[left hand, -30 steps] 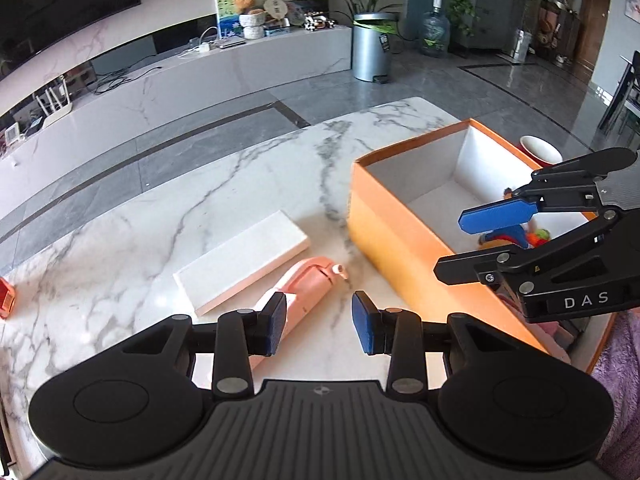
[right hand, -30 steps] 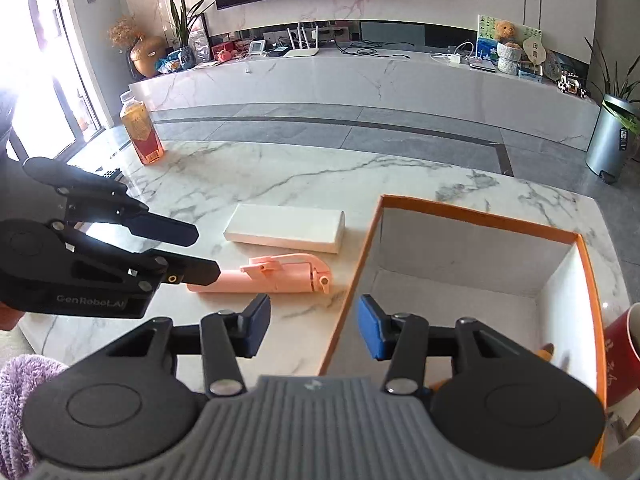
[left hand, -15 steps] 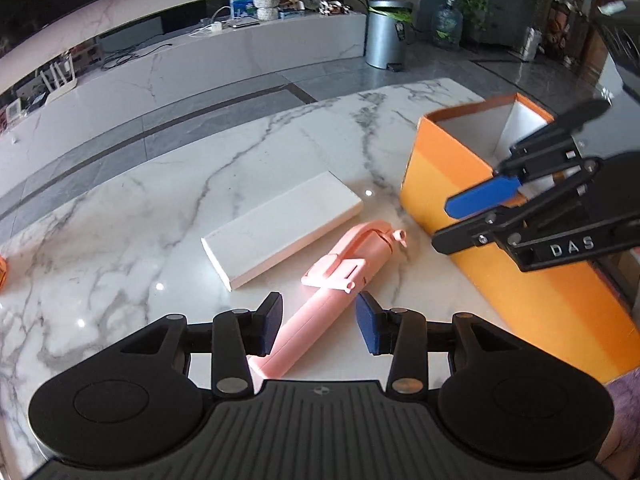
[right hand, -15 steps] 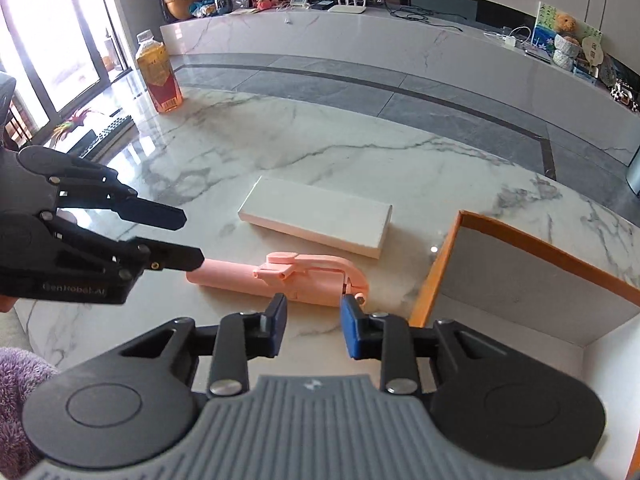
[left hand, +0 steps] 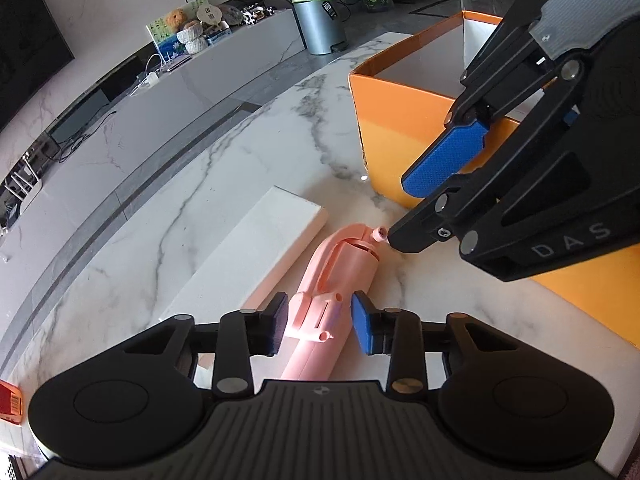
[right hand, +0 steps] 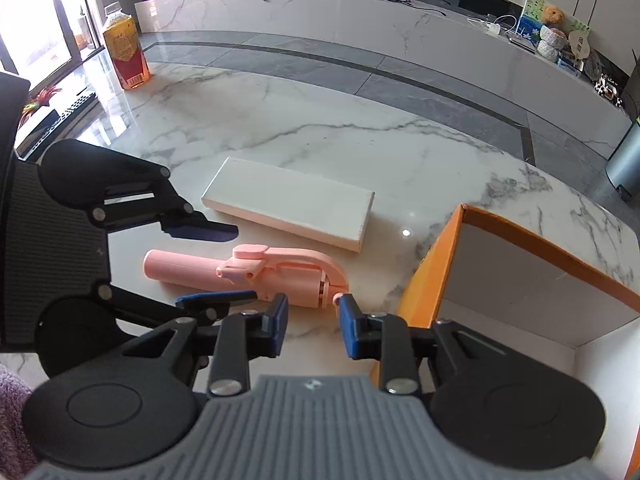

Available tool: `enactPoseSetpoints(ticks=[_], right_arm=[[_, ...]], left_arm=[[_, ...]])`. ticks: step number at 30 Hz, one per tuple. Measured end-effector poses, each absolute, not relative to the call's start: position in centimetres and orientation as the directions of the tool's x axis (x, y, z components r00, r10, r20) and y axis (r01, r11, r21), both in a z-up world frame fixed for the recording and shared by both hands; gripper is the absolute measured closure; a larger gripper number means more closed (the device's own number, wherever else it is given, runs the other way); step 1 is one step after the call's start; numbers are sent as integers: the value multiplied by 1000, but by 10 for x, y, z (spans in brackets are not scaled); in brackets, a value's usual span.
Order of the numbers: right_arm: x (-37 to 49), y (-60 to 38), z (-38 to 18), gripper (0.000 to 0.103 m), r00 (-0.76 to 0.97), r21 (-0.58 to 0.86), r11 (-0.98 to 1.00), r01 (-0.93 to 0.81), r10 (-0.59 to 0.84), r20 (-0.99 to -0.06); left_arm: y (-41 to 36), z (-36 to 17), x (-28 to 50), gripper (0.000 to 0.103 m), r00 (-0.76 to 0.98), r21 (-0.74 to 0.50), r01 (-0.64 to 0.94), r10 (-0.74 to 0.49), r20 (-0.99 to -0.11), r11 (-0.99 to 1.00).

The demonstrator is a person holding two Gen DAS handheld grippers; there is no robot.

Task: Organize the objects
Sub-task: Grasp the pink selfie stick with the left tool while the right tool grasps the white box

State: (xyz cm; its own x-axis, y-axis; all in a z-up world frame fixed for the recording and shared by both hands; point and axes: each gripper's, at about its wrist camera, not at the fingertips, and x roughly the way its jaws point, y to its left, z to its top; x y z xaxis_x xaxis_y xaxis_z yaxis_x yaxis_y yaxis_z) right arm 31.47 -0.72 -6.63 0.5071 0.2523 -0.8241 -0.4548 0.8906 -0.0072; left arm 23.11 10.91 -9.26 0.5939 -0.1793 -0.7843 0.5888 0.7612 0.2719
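Observation:
A pink selfie stick (left hand: 332, 276) lies on the marble table, also in the right wrist view (right hand: 248, 274). My left gripper (left hand: 318, 330) is open, its pads on either side of the stick's middle, not closed on it. My right gripper (right hand: 312, 326) is open and empty, just in front of the stick's hinged end; it also shows in the left wrist view (left hand: 416, 208). A flat white box (right hand: 292, 208) lies just beyond the stick. An open orange box (right hand: 532, 276) with a white inside stands to the right.
An orange drink bottle (right hand: 125, 54) stands at the table's far left corner. The table's edge curves behind the white box, with grey floor and a long white media bench (right hand: 400, 28) beyond. A grey bin (left hand: 318, 20) stands on the floor.
Both grippers have moved down and closer to the pink stick. My left gripper's pads now straddle its middle, and the right gripper has come up to its hinged end.

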Motion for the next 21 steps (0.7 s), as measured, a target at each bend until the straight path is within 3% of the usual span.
enactPoseSetpoints(ticks=[4,11,12,21], right_arm=[[306,-12,-65,74,538,0,900,-437,261,-802],[305,-17,-63,74,545,19,897,-441,284,-789],[306,-18,-63,74,545,23,897,-442,289,-787],[323,-6,-67,73,550,2,870,-492,313,-774]], left_arm=[[104,-98,229,77,591,306,612,-165,-789,729],[89,-105,221,82,623,414,644,-128,-772,643],[87,-105,221,88,624,424,651,-127,-771,629],[101,-103,225,94,645,479,637,-78,-760,603]])
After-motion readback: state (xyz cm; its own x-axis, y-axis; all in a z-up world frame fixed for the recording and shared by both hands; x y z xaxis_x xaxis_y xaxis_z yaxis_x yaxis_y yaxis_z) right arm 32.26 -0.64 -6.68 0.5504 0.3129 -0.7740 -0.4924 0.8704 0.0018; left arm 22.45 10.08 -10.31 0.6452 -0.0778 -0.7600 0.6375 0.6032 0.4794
